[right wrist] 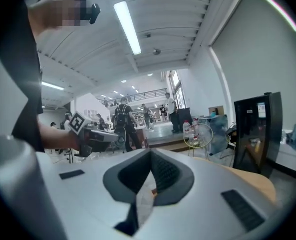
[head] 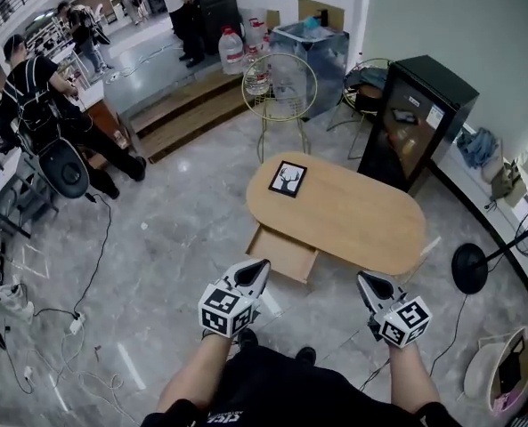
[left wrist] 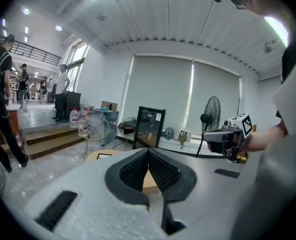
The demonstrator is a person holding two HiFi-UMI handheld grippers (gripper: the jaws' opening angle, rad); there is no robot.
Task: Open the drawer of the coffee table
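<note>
Bright, even ceiling-strip light (right wrist: 128,26); floor glare (head: 185,163); strong fisheye warp, dark corners.

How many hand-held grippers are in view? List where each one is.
2. The left hand-held gripper is held out toward the open drawer of the coffee table; the right hand-held gripper is beside it, near the table's front edge. Both are shut; none hidden.

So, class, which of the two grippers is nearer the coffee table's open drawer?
The left gripper: its tips are right by the drawer, while the right gripper is by the other end of the coffee table.
</note>
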